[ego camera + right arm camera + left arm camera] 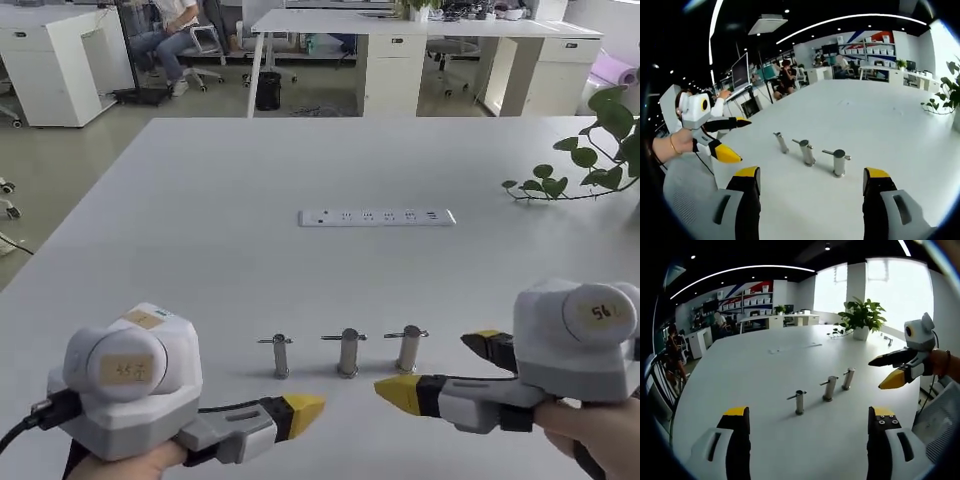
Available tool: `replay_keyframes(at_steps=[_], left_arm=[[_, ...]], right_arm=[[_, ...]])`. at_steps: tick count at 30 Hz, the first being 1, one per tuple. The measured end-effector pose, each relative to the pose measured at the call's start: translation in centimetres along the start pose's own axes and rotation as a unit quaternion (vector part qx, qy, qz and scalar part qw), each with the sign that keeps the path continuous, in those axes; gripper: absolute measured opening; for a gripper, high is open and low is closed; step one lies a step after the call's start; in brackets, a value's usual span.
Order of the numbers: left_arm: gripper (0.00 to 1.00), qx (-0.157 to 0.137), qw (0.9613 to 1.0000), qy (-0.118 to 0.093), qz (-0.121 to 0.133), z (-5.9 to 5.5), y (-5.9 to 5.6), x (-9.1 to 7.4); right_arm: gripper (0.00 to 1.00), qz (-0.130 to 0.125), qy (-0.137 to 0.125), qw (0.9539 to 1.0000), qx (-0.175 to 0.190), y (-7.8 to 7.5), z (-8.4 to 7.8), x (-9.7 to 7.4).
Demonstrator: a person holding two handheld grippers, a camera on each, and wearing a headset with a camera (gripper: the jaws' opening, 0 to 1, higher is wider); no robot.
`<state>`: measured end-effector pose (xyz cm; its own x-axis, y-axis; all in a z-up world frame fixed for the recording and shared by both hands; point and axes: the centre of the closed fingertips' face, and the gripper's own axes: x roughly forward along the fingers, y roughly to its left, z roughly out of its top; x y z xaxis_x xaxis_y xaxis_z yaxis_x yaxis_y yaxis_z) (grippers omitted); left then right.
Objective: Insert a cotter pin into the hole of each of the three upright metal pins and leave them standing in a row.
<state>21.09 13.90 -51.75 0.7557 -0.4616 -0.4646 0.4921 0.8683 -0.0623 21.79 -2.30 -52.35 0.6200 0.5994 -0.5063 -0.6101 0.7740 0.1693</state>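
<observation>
All three metal pins [348, 355] stand in a row on the table [300, 270], each seemingly with its cotter pin [340, 338] in, while the left gripper [809, 412] and right gripper [811, 173] hold their jaws released and empty.

head view: high, looking down | gripper views: low, close, flanking | shared: pin row [347, 352] (all three)

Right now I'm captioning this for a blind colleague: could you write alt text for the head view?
Three upright metal pins stand in a row on a white table, each with a cotter pin crossing its top. The left gripper and right gripper, held in hands, point inward at the near edge, and a power strip lies beyond.
</observation>
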Motion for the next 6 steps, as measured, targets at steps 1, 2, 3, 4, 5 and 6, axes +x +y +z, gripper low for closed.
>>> replay_keyframes(at_steps=[1,2,3,4,5,6], left_arm=[[0.98,-0.001,1.0,0.0,0.001,0.0,0.04,-0.03],[0.98,-0.002,1.0,-0.001,0.002,0.01,0.12,-0.03],[0.98,-0.003,1.0,-0.001,0.003,0.02,0.16,-0.05],[0.98,-0.004,1.0,-0.001,0.004,0.02,0.2,-0.04],[0.98,-0.003,1.0,-0.001,0.005,0.05,0.21,-0.05],[0.98,-0.003,1.0,-0.001,0.005,0.06,0.18,-0.06]], right_arm=[[0.82,0.0,-0.001,1.0,0.0,0.07,-0.03,-0.04],[0.82,-0.004,-0.001,1.0,-0.005,0.1,-0.14,-0.1],[0.82,-0.01,0.0,0.9999,-0.011,0.04,-0.24,-0.14],[0.82,-0.014,0.003,0.9997,-0.018,0.01,-0.38,-0.19],[0.81,-0.016,0.001,0.9996,-0.023,0.11,-0.4,-0.21],[0.81,-0.015,-0.001,0.9997,-0.02,0.23,-0.36,-0.28]])
